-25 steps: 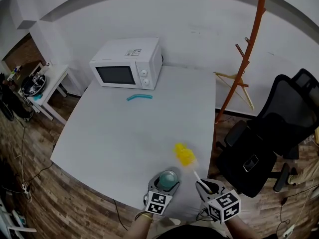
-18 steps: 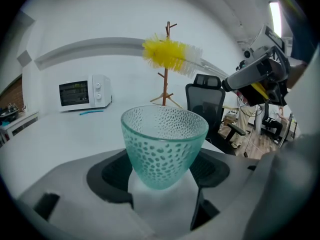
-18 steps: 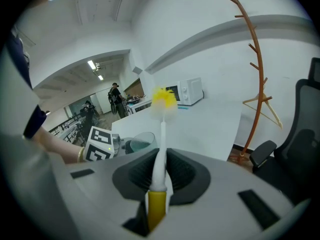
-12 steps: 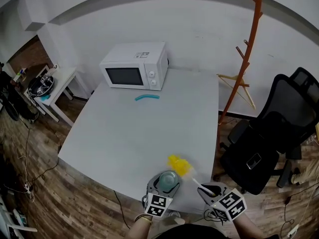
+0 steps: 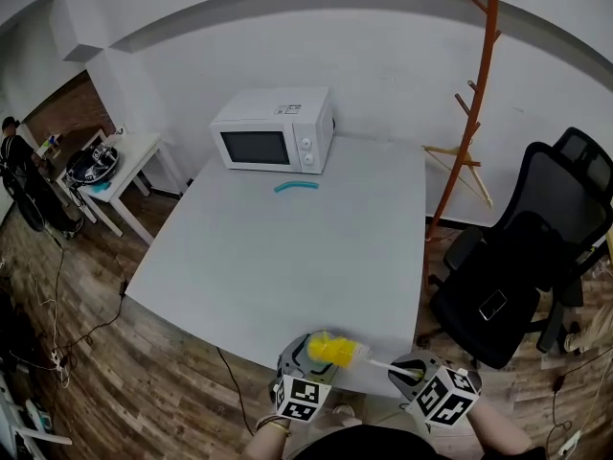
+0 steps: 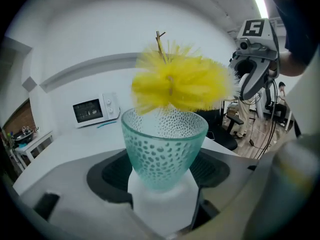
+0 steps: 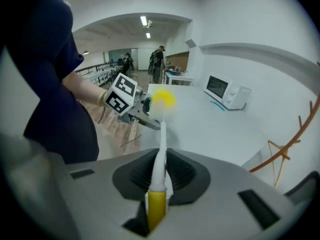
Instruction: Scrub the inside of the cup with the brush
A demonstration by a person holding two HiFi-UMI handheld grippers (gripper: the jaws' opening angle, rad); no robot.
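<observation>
While we held a gripper in each hand at the near edge of the white table, the left gripper had its jaws clamped on the base of the cup. The cup was pale green glass with a dimpled wall, and it stood upright in the grip with its mouth open to the top. From the head view it sat right at the table's near edge; we could not tell whether it hung over the top or just off it.

The right gripper had its jaws pressed together on the brush, gripping the white stem just above its yellow butt end. It sat off the table's near right corner, and the stem ran from it leftward to the cup. The fluffy yellow bristle head sat at the cup's mouth. Most of it was above the rim, with the lowest bristles down at rim level, and a thin wire tip stuck up from the top of the head.

At the table's far end stood a white microwave, and a small teal curved piece lay on the top just in front of it. Off the table's right side were an orange coat stand and a black office chair. Off its far left corner stood a small white side table.
</observation>
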